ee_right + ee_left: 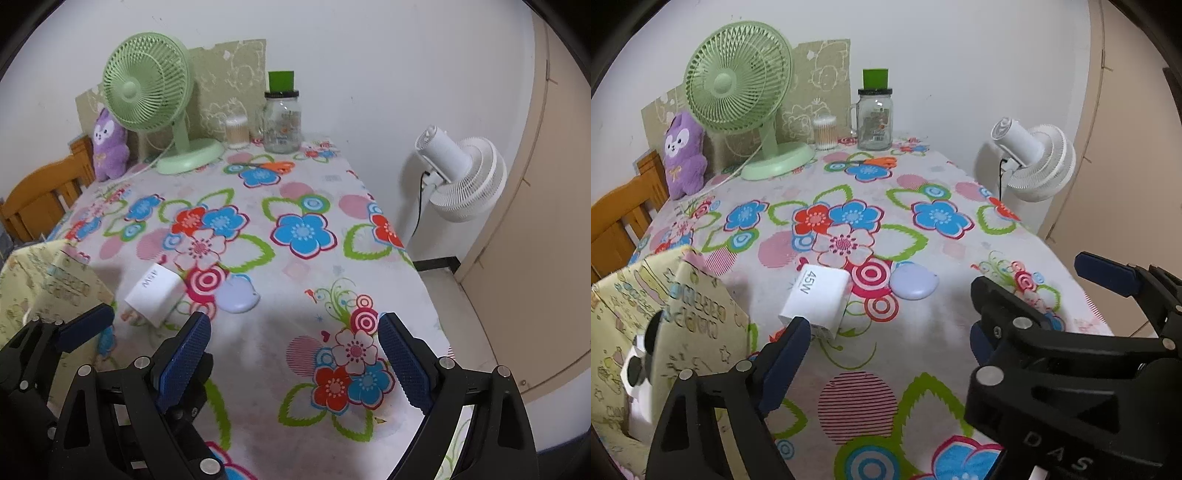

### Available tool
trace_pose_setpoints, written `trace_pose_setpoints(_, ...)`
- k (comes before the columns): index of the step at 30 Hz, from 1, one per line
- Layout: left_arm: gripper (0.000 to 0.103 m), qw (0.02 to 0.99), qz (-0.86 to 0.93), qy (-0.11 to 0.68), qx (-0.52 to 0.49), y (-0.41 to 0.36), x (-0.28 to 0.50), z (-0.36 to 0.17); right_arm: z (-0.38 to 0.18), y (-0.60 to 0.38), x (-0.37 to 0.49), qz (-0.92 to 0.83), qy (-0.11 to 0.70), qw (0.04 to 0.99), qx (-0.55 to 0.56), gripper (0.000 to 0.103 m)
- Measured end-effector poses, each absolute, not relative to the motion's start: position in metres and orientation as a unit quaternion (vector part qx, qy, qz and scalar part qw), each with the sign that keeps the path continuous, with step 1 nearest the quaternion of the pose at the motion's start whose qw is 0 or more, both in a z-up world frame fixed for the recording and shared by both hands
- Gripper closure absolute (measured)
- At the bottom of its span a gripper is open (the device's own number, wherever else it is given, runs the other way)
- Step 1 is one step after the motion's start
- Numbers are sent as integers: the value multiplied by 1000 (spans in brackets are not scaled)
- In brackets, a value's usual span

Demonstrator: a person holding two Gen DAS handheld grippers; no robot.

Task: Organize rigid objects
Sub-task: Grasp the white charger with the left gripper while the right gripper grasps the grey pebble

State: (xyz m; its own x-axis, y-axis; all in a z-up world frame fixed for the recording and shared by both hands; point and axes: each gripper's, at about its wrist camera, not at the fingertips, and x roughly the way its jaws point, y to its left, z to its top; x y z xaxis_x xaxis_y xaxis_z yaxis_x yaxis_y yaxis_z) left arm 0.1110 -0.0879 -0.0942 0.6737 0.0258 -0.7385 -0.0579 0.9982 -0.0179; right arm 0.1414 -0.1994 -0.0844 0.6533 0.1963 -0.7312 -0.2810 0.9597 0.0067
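Observation:
A white 45W charger point(816, 297) lies on the flowered tablecloth, with a pale lilac rounded case point(913, 281) just to its right. My left gripper point(886, 339) is open and empty, its left fingertip just in front of the charger. A yellow patterned storage box point(676, 325) stands at the left with a white object point(635, 373) inside. In the right wrist view the charger point(153, 291) and lilac case point(237, 294) lie ahead to the left. My right gripper point(293, 354) is open and empty over the cloth.
A green desk fan point(738, 85), purple plush point(683, 155), cotton swab jar point(824, 132) and glass mason jar point(874, 118) stand at the table's back. A white floor fan point(461, 173) stands off the right edge. A wooden chair point(624, 214) is at the left.

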Motion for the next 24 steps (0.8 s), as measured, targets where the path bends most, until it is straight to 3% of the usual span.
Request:
trace_pose_setpoints(17, 19, 898, 38, 437, -21, -65, 125, -130, -122, -159, 165, 149, 410, 894, -101, 9)
trace_pose_setpoints(24, 23, 894, 44, 445, -27, -60, 131, -133, -129, -147, 176, 163, 416, 888, -110, 18)
